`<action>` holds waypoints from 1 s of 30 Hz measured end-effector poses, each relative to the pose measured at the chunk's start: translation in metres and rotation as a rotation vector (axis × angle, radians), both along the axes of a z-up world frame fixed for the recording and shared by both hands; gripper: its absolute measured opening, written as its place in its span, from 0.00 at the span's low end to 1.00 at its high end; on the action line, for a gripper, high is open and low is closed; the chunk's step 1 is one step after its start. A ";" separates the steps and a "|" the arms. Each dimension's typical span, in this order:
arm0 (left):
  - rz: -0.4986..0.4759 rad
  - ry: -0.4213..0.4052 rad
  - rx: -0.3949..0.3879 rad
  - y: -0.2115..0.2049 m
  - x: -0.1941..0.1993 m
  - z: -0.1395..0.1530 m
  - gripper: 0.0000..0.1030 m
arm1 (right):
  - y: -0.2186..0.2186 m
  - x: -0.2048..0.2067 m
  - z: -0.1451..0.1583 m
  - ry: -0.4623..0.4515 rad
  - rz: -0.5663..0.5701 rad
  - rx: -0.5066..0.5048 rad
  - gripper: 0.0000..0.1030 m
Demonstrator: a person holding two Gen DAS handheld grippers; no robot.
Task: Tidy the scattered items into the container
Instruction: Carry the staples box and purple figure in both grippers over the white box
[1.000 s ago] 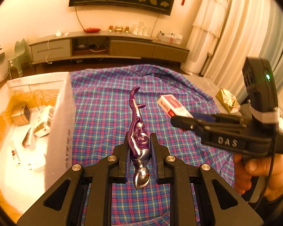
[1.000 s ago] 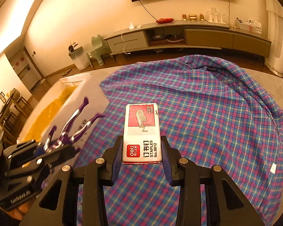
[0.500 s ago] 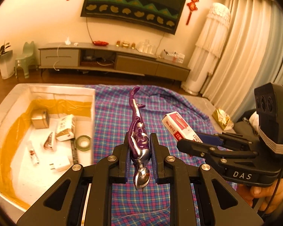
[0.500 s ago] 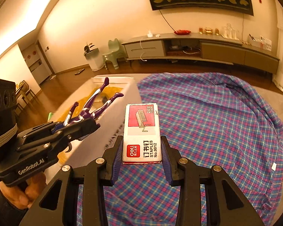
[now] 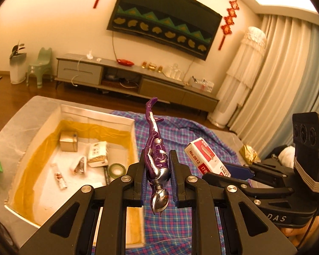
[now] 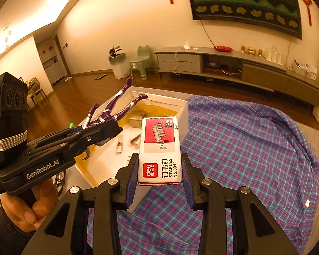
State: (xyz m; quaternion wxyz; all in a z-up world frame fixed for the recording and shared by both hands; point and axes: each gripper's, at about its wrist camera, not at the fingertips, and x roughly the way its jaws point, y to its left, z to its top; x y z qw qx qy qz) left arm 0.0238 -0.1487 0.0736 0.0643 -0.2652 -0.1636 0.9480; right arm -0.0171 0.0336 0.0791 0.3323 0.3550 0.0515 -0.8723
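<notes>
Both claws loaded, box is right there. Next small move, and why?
Probably carry the left claw leftward over the white box before opening: its purple figure sits over the box's right wall, and the right claw grips the staples box.

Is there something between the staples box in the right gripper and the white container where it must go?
Yes: the left gripper, shut on the purple figure, hangs between the staples box and the container. Otherwise only the near wall.
</notes>
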 end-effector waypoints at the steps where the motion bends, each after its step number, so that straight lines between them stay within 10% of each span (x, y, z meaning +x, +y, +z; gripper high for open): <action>1: 0.008 0.003 0.010 -0.006 0.002 0.001 0.18 | -0.005 0.002 0.002 0.005 0.006 0.004 0.38; 30: 0.177 -0.136 0.064 -0.106 -0.004 -0.047 0.18 | -0.128 -0.009 -0.035 0.013 0.146 0.204 0.38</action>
